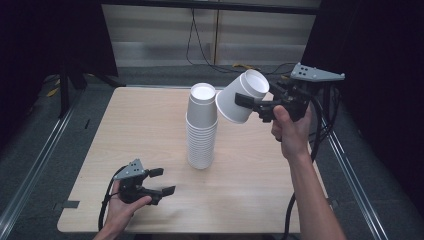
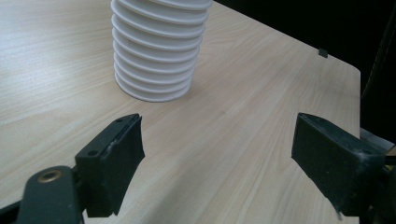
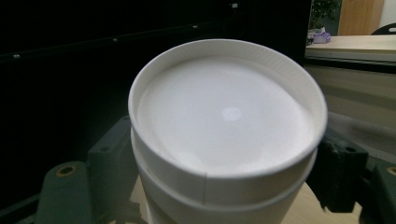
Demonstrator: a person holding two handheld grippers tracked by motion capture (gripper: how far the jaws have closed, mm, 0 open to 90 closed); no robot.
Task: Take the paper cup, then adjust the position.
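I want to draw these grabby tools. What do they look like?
Each gripper, left and right, is black with two flat blocky jaws, a grey three-cornered plate on top and a thick black cable trailing off. The person's forearms are bare, with no sleeves or gloves.

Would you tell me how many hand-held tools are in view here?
2. The left tool sits open and empty over the table's near left. The right tool is raised at far right, shut on a white cup beside the cup stack.
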